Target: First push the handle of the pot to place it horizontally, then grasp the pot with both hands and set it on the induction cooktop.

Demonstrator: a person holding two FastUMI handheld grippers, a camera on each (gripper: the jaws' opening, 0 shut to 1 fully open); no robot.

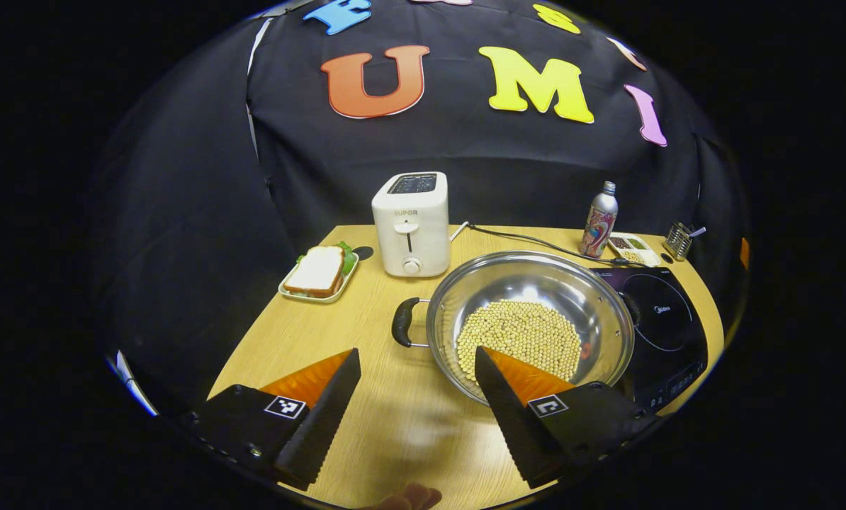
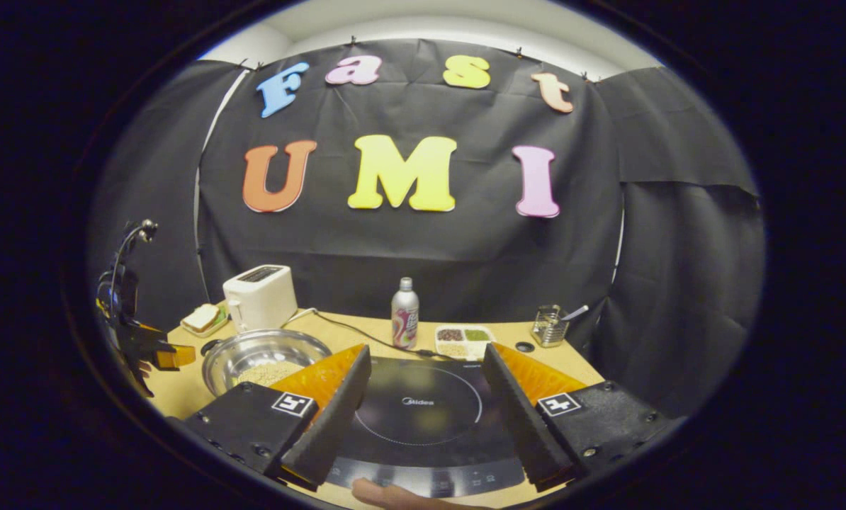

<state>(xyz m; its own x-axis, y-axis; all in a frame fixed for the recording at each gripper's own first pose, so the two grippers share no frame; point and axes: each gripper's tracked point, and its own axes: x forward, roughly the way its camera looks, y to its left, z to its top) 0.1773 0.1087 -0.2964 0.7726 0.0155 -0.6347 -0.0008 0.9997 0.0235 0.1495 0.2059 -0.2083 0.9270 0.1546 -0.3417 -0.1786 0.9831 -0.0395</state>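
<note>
On the wooden table, a round steel pot holding pale beans sits mid-table, its right rim just beside the black induction cooktop at the table's right edge. Behind the pot, toward the back edge, stands a white toaster; left of the toaster, near the left edge, lies a sandwich on a small tray. Along the back right corner are a metal bottle, a divided dish of grains and a wire utensil holder, left to right.
</note>
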